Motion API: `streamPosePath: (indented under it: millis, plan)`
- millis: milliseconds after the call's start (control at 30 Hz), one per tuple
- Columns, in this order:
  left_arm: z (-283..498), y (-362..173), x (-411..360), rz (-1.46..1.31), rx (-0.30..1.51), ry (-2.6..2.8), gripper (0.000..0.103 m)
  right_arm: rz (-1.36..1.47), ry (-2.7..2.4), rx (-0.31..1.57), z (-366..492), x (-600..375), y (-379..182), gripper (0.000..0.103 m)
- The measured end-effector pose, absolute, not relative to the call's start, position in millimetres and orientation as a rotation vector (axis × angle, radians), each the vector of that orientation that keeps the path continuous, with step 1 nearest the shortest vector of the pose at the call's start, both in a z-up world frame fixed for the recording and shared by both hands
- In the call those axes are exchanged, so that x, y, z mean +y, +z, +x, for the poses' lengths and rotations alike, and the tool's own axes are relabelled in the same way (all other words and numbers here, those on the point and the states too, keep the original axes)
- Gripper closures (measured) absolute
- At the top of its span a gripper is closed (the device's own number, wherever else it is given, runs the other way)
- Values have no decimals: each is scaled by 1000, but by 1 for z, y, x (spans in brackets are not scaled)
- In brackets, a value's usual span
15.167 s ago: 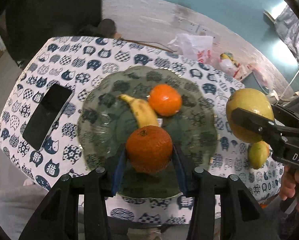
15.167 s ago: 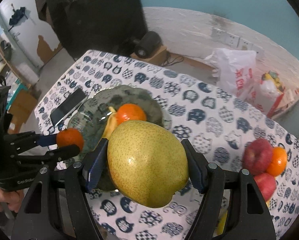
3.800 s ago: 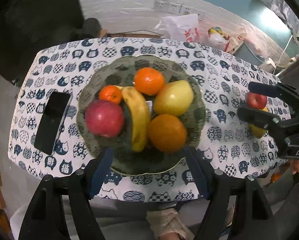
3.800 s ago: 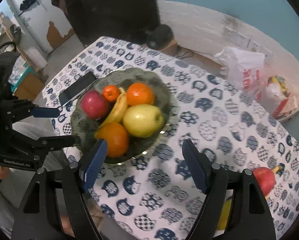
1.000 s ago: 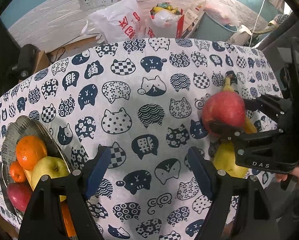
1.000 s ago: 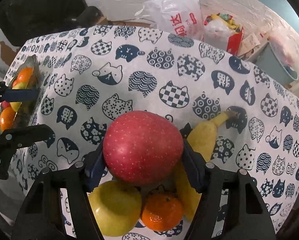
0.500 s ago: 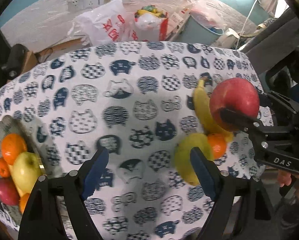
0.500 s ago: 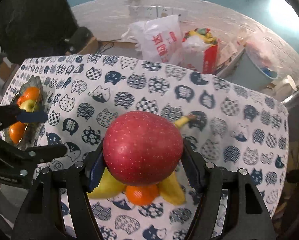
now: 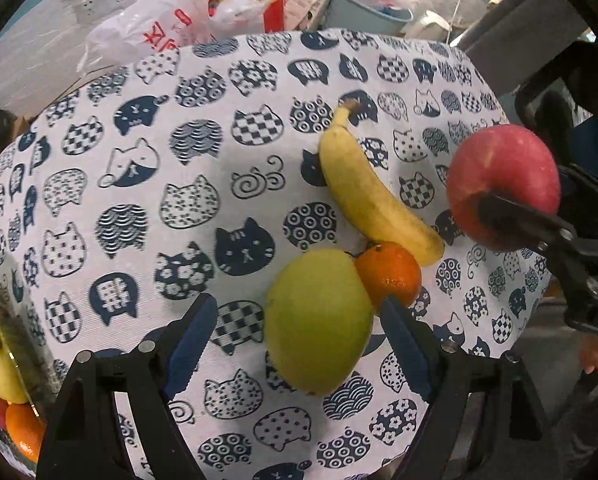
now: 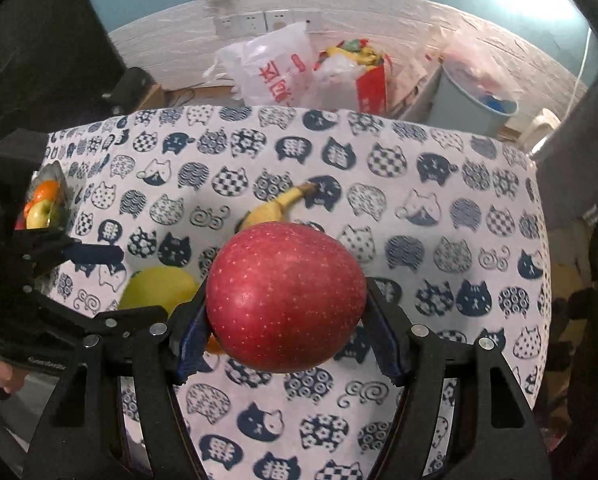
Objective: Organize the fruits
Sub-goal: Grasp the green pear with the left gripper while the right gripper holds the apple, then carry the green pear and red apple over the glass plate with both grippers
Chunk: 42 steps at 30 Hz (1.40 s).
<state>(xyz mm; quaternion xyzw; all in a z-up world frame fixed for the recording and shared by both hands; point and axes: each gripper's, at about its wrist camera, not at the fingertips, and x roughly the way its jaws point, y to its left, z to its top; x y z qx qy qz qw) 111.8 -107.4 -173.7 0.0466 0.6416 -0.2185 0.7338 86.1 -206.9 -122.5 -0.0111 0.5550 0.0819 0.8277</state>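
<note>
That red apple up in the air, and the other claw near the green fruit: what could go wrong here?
The red apple is pinched only at its sides by the right gripper, so it might slip and fall. The left gripper is open around the green pear, whose far side touches the small orange; closing could nudge that orange, which lies near the table's edge, and set it rolling.

Glossy apple [image 10: 285, 296], woven cloth [image 9: 203, 208]

Table [image 9: 147, 216] covered with a white cloth printed with navy cat faces. Lying on it: one banana [image 9: 369, 196], stem toward the far edge; an orange [image 9: 391, 276] touching the banana's near end; a green pear [image 9: 319, 320] against the orange; a glass fruit plate [image 9: 27, 360], well left of the banana.
</note>
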Motion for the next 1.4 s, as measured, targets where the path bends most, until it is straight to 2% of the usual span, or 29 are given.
streamPosePath:
  millis: [400, 600, 967, 1400]
  plan:
    - [103, -192, -127, 151, 1434, -525, 17, -5, 171, 1215, 81, -218, -137, 34]
    - [100, -189, -132, 157, 1415, -573, 38, 2, 179, 1220, 83, -215, -139, 34]
    - [94, -175, -119, 197, 1360, -572, 38, -6, 202, 1199, 83, -206, -132, 34]
    - [87, -127, -78, 165, 1252, -482, 38, -22, 263, 1109, 83, -181, -107, 34]
